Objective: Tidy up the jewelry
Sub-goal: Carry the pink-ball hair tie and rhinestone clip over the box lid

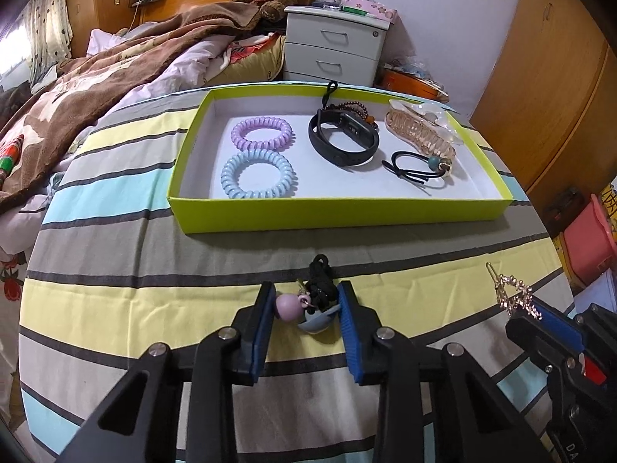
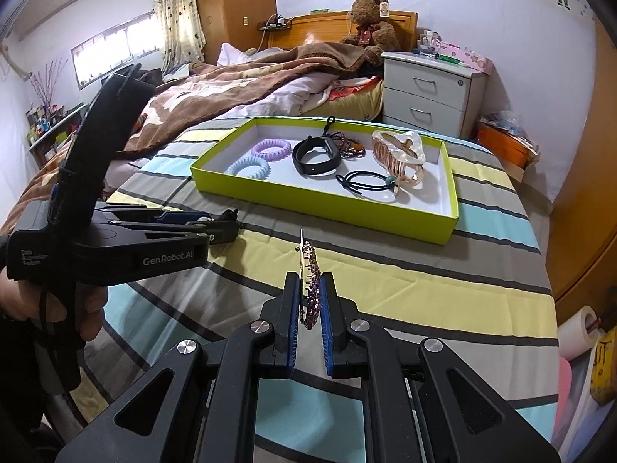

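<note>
two coil hair ties (image 1: 262, 133), one tray (image 1: 339, 214)

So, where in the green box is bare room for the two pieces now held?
The green box has bare floor along its left wall, beside the purple coil tie and blue coil tie, and in the near right corner, in front of the black beaded elastic. The far right is crowded: smart band, claw clip.
</note>
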Available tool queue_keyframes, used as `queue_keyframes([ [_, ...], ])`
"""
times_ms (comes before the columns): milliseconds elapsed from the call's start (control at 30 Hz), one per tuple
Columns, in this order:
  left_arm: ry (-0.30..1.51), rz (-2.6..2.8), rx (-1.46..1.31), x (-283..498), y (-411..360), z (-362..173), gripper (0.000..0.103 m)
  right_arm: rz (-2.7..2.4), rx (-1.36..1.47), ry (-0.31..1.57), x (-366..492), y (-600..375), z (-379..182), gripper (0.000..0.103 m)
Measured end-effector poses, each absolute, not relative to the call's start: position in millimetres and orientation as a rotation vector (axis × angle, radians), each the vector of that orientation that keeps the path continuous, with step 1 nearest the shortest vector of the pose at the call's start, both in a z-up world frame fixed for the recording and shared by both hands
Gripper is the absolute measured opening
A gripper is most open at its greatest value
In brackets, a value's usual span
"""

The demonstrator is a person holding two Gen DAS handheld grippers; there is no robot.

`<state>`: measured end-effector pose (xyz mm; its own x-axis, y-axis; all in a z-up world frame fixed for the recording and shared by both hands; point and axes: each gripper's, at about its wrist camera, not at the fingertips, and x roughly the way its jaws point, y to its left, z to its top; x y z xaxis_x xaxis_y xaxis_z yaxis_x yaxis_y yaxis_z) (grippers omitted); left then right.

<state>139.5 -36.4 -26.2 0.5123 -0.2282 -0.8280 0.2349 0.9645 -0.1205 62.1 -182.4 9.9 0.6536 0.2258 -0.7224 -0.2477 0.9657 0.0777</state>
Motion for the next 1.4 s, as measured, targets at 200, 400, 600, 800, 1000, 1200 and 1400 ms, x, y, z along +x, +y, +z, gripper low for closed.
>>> queue_keyframes([
  [200,0.973,-0.285,0.012,135.9,-35.7,-20.3,0.033,0.270,-0.029,0.814,62.4,-182.3,9.8,0.010],
  [400,0.960,-0.292,0.008,132.9,-34.1,-14.8,0.033,0.267,-0.029,0.806,61.4,-182.3,11.6,0.010],
  [600,0.936,-0.296,0.004,129.7,-31.6,-3.6,0.033,0.263,-0.030,0.791,60.1,-182.4,18.5,0.010],
  [800,0.905,-0.302,-0.003,126.7,-28.9,10.9,0.033,0.256,-0.032,0.771,57.6,-182.4,27.2,0.010],
  [1000,0.879,-0.312,-0.018,129.7,-24.8,25.0,0.033,0.248,-0.039,0.748,61.6,-183.4,38.3,0.010],
  [1200,0.854,-0.325,-0.028,140.0,-22.5,39.4,0.033,0.238,-0.031,0.732,70.8,-189.0,46.1,0.010],
  [1400,0.833,-0.327,-0.027,153.9,-24.5,51.1,0.033,0.223,-0.011,0.720,82.9,-196.2,51.4,0.010],
])
